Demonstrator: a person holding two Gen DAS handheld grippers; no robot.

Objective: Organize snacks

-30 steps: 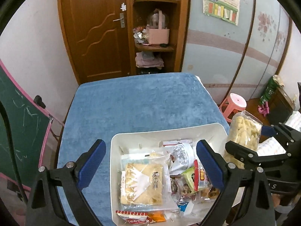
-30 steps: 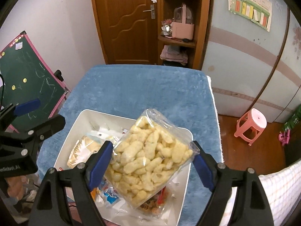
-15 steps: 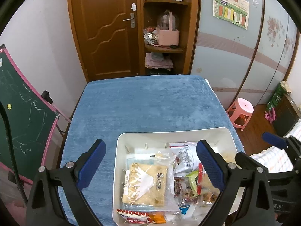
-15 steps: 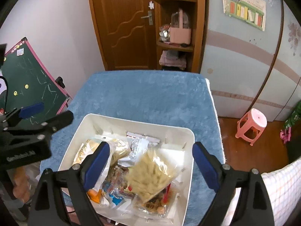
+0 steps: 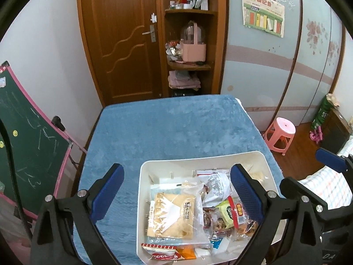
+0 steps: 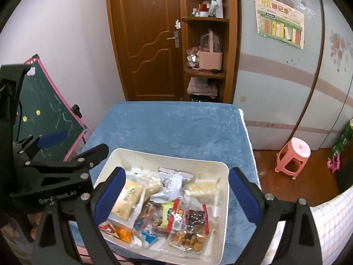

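1. The bin (image 6: 222, 201) sits on the table (image 6: 176, 128), at its 6 o'clock end
2. Snack packets (image 6: 167, 212) lie piled in the bin
3. The stool (image 6: 293, 156) stands at the table's 3 o'clock, the chalkboard (image 6: 50, 114) at 9, the shelf (image 6: 207, 72) at 12

1. A brown wooden door with wavy carved panels (image 5: 123, 44) stands shut at the back, its silver lever handle (image 5: 150, 32) on the right edge.
2. Just beside it, open wooden corner shelves (image 6: 205, 44) carry small bottles up top, a pink caddy (image 5: 194, 48) in the middle and folded cloths lower down.
3. A pale blue sliding wardrobe front with a pink band (image 6: 275, 77) bears a taped paper poster (image 5: 262, 15).
4. A pink plastic stool (image 6: 293, 156) sits on the reddish wood floor.
5. A green chalkboard with a pink frame (image 5: 28, 143) leans left, beside the blue plush tabletop (image 5: 176, 128).
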